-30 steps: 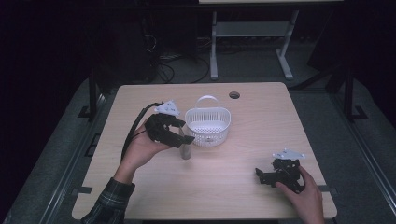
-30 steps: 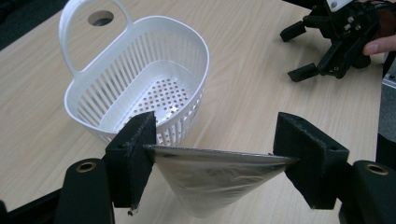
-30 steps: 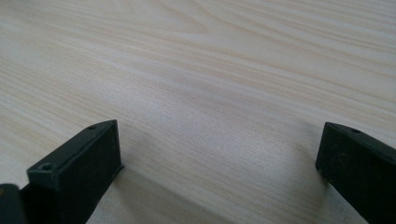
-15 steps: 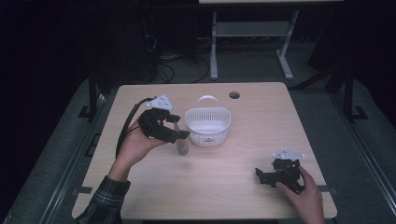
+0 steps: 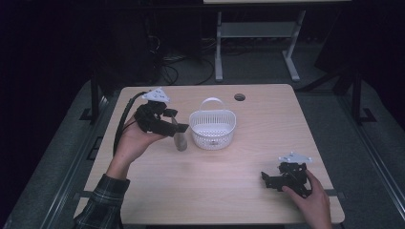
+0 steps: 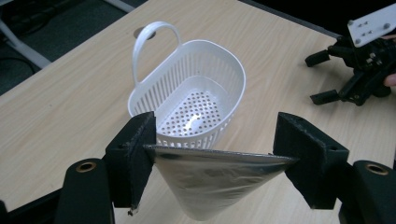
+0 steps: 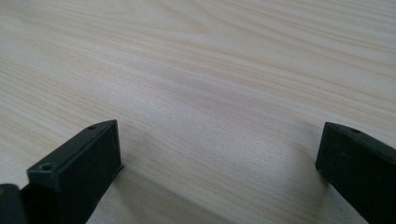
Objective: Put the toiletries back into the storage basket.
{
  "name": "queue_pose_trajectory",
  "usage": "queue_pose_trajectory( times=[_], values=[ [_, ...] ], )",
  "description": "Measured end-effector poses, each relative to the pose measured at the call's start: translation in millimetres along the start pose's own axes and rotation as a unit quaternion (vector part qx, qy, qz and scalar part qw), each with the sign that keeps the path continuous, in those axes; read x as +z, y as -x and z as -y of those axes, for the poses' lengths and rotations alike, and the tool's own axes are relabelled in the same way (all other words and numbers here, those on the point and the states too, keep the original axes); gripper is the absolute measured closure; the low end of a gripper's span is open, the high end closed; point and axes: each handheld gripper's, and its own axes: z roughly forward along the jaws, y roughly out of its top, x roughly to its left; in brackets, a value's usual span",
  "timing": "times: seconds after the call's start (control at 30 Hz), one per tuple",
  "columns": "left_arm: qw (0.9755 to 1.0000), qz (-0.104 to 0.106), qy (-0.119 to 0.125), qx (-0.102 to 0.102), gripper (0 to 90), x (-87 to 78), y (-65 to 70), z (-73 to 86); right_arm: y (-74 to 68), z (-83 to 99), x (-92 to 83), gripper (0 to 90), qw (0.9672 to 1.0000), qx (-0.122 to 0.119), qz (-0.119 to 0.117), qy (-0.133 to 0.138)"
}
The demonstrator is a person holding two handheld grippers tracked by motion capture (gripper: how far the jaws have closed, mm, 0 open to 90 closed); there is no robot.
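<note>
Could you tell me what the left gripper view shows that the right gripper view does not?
The left gripper view alone shows the white slotted basket, bare inside, the silvery pouch clamped at its flat top edge in the left claw, and the right claw farther off across the table. The right gripper view alone shows its own jaws spread wide with nothing between them. Both share the light wooden table.

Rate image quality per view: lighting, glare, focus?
High view: table well lit, surroundings nearly black, slightly soft. Left gripper view: sharp; bright glare spot on the basket floor, dull sheen on the silvery pouch. Right gripper view: wood grain crisp far off, soft near the jaws, which cast soft shadows.
</note>
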Motion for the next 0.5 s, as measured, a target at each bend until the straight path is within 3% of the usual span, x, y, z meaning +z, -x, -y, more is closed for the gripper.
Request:
queue_pose_trajectory(
  times=[0.5],
  values=[
    [0.9998, -0.016, 0.010, 0.001, 29.7, -4.9, -3.5, -27.3, 0.0, 0.0, 0.0, 0.0, 1.0000, 0.000, 0.000, 0.000]
  ],
)
